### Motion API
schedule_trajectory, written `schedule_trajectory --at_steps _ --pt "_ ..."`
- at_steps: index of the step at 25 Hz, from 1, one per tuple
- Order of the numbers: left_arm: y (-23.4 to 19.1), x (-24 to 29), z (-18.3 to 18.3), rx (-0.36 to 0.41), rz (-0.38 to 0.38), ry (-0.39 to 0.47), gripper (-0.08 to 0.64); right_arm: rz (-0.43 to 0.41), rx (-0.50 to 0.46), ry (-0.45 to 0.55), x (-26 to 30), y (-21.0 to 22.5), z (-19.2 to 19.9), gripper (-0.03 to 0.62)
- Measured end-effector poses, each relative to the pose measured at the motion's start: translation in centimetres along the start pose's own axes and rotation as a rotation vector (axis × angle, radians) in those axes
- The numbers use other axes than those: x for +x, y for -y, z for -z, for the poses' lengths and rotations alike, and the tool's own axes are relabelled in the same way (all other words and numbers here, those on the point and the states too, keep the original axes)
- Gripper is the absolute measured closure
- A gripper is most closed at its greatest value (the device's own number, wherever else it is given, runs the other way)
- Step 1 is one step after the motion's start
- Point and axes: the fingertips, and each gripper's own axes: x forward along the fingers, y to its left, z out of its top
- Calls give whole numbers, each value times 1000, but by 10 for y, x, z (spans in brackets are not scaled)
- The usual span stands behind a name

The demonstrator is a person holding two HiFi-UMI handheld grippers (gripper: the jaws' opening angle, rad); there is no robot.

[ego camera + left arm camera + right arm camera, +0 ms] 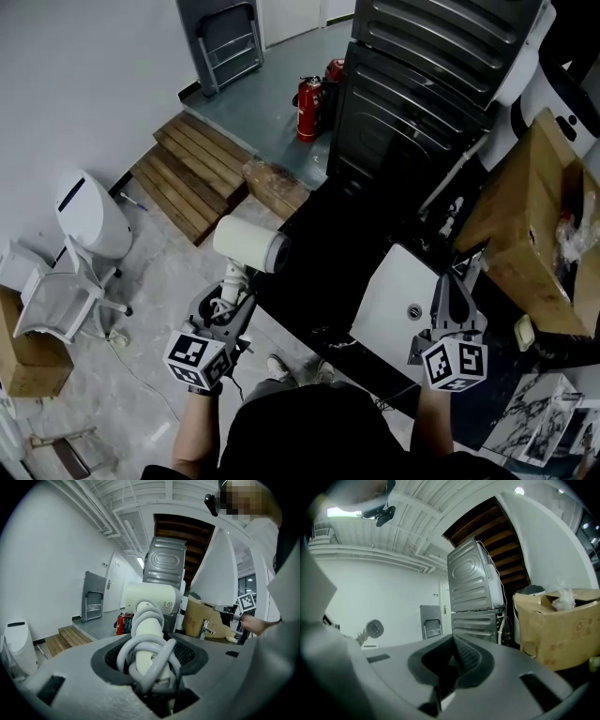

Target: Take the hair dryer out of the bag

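Our left gripper clamps the cord-wrapped handle of the white hair dryer, apart from the flat white bag on the black table. Beside the bag sits our right gripper, jaws together. Nearby, a cardboard box holds clear plastic.

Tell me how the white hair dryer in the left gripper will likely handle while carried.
The hair dryer is probably top-heavy: its wide barrel sits above the slim handle that the left gripper clamps, so it may tilt. The smooth plastic could slip, though the cord wound round the handle likely adds grip. The shell looks stiff.
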Motion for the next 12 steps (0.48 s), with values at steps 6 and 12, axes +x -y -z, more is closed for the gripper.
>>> schedule_trajectory --at_steps 6,12 --pt "2 5 -5 19 6 14 314 -40 20 -6 10 -20 5 580" --pt "4 6 -8 26 20 18 314 -82 27 -32 15 -41 18 580"
